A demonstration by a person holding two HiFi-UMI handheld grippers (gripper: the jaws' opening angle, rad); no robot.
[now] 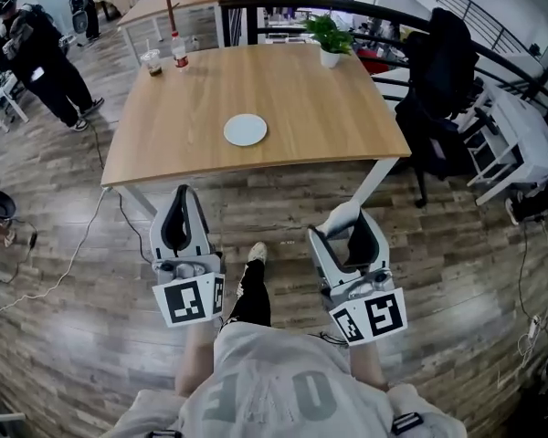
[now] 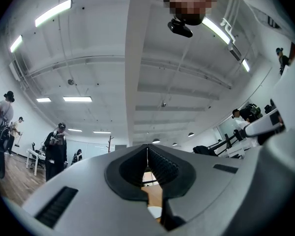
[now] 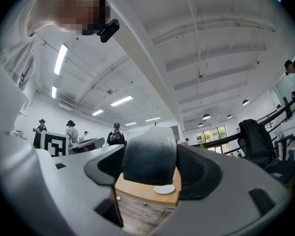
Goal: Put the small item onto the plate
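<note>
A round white plate [image 1: 245,130] lies near the middle of the wooden table [image 1: 292,108], well ahead of both grippers. My right gripper [image 1: 344,219] hovers over the floor in front of the table, shut on the small item [image 3: 150,156], a rounded piece that fades from dark teal to white. The item [image 1: 342,217] sticks out at the jaw tips. The plate [image 3: 164,189] shows under it on the table [image 3: 137,191]. My left gripper [image 1: 181,192] is level beside the right one; its jaws [image 2: 147,149] are shut with nothing in them. The plate [image 2: 155,211] peeks through below.
On the table's far side stand a potted plant [image 1: 330,44], a drink cup [image 1: 152,62] and a bottle [image 1: 179,50]. A black chair with a jacket [image 1: 438,71] stands right of the table. People [image 1: 36,53] stand far left. Cables [image 1: 82,245] cross the wood floor.
</note>
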